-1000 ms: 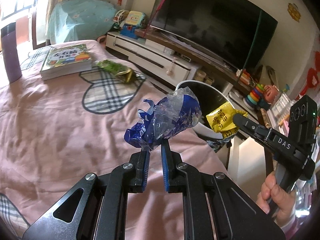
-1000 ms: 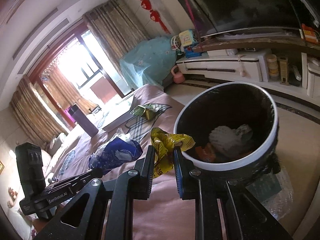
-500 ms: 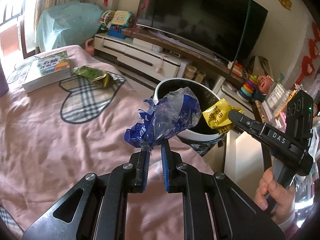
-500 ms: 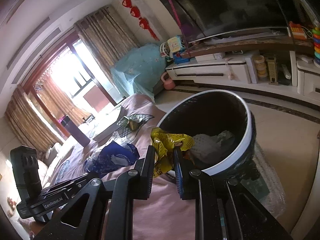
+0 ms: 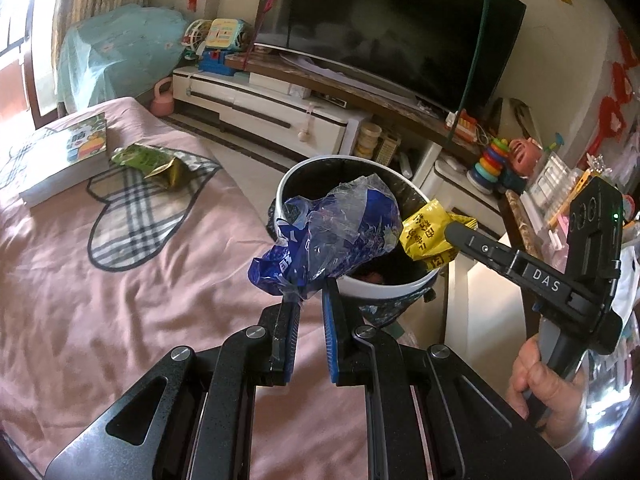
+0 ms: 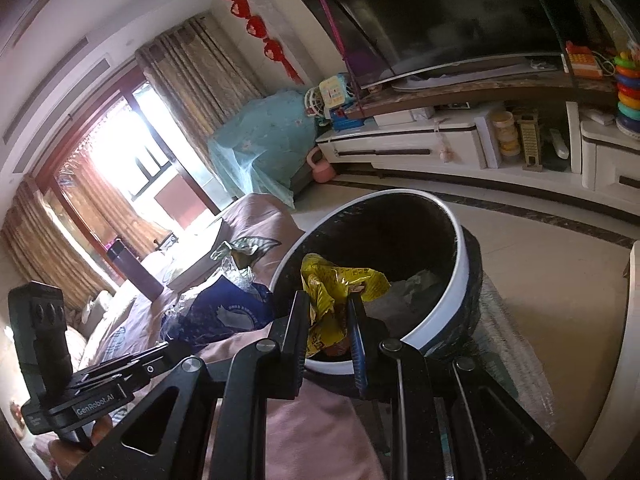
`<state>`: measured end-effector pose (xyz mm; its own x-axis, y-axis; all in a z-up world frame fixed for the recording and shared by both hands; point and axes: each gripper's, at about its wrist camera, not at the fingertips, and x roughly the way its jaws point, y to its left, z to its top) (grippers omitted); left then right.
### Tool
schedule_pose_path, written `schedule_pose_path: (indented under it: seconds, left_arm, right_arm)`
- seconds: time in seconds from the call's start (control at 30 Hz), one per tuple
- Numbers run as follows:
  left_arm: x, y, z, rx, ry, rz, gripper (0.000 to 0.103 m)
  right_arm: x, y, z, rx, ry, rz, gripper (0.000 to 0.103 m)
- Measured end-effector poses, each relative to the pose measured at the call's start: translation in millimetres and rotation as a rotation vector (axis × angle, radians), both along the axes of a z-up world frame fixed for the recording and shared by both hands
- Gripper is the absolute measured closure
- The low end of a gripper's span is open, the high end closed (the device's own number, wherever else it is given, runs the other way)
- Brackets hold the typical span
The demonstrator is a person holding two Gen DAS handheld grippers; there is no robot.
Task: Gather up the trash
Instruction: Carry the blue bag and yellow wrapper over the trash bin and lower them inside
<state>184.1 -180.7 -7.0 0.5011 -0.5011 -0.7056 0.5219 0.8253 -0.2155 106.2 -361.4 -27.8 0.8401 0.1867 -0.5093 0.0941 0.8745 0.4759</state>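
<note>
My left gripper (image 5: 310, 294) is shut on a crumpled blue and clear plastic wrapper (image 5: 332, 236) and holds it over the near rim of a round white-rimmed trash bin (image 5: 384, 282). My right gripper (image 6: 329, 300) is shut on a yellow snack wrapper (image 6: 336, 286), held over the bin (image 6: 452, 280); it also shows in the left wrist view (image 5: 430, 234). Crumpled paper lies inside the bin. A green and gold wrapper (image 5: 154, 162) lies on the pink bedspread (image 5: 100, 288).
A book (image 5: 66, 156) lies on the bed's far left, and a purple bottle (image 6: 134, 268) stands beyond it. A TV (image 5: 384, 28) on a low white cabinet (image 5: 272, 110) lines the wall. Toys sit on shelves at right.
Both grippers have moved toward the bin with their wrappers. The blue wrapper now hangs over the bin's rim and the yellow one over its opening.
</note>
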Motion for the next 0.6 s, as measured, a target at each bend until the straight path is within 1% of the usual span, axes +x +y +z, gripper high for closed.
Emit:
schedule_pose_path:
  seconds: [0.27,0.6]
  left_arm:
    - [8,-20,-2,0.018,0.010,-0.006,0.093]
    - [16,-37,-6,0.048,0.011,-0.014,0.092]
  right_arm:
    - [3,-14,-1,-0.005,0.009,-0.018,0.084]
    - [9,-17,1,-0.011,0.001,-0.022,0.084]
